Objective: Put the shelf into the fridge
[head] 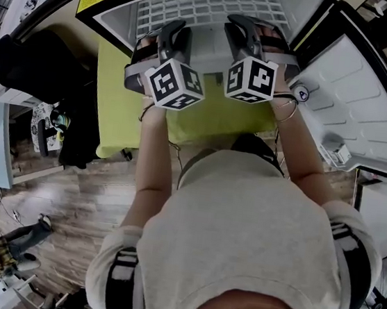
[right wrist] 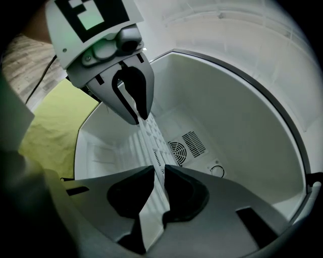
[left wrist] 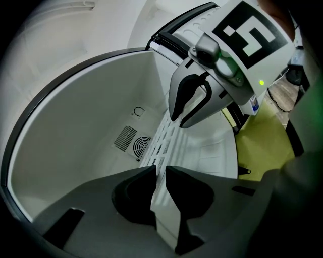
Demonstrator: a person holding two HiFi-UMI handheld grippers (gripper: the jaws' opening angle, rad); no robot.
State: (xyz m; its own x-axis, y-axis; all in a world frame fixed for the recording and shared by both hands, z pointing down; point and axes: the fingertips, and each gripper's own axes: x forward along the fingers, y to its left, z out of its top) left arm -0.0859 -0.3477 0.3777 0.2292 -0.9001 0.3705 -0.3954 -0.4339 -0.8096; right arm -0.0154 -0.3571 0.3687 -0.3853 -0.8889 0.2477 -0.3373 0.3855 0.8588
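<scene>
The white slotted shelf (head: 212, 6) lies level inside the open small fridge (head: 119, 17), its front edge toward me. My left gripper (head: 168, 34) is shut on that edge at the left, my right gripper (head: 247, 29) on it at the right. In the left gripper view the shelf (left wrist: 167, 133) runs from between the jaws of the left gripper (left wrist: 160, 170) toward the back wall, and the right gripper (left wrist: 189, 108) clamps it further along. The right gripper view mirrors this: shelf (right wrist: 147, 132) between the jaws of the right gripper (right wrist: 159, 170), left gripper (right wrist: 133, 106) beyond.
The back wall carries a round fan grille (right wrist: 177, 149) and a dial (right wrist: 218, 171). The fridge door (head: 366, 115) stands open at the right. A yellow-green surface (head: 183, 121) lies under the fridge. A black chair (head: 30, 60) and a person (head: 0, 249) are on the left.
</scene>
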